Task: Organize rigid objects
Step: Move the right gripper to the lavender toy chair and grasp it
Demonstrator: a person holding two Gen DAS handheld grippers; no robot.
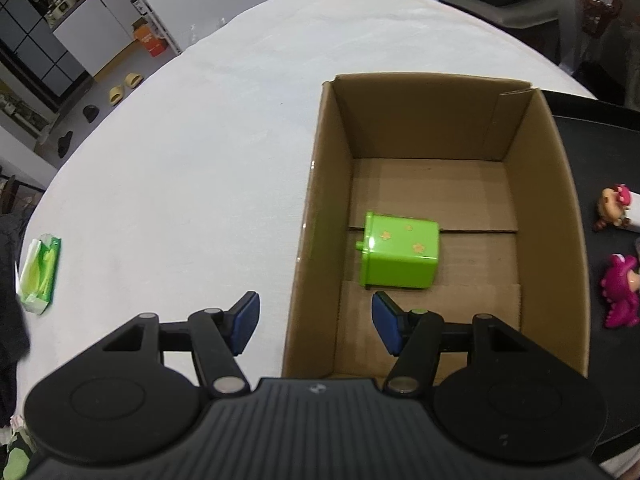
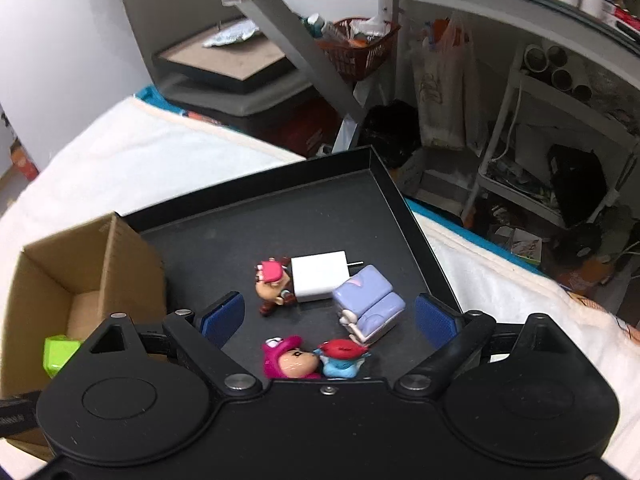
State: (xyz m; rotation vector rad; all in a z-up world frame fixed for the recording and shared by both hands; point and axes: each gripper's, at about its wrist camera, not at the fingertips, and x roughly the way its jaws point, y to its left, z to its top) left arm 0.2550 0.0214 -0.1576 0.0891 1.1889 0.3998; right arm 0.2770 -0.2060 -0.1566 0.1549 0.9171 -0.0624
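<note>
A green toy bin (image 1: 398, 255) lies on its side inside the cardboard box (image 1: 320, 208); it also shows in the right wrist view (image 2: 60, 354). My left gripper (image 1: 316, 322) is open and empty above the box's near left wall. My right gripper (image 2: 330, 318) is open and empty above the black tray (image 2: 280, 216). On the tray lie a white charger (image 2: 320, 278), a purple toy sofa (image 2: 370, 300), a brown figure with a pink cap (image 2: 274, 286), a pink figure (image 2: 290, 358) and a blue-and-red figure (image 2: 342, 356). The pink figure (image 1: 622, 290) and brown figure (image 1: 614, 206) show right of the box.
The box (image 2: 60, 276) stands against the tray's left side on a white cloth-covered table (image 1: 180, 160). A green tissue pack (image 1: 40, 276) lies at the table's left edge. Shelves, a red basket (image 2: 356, 48) and clutter stand beyond the table.
</note>
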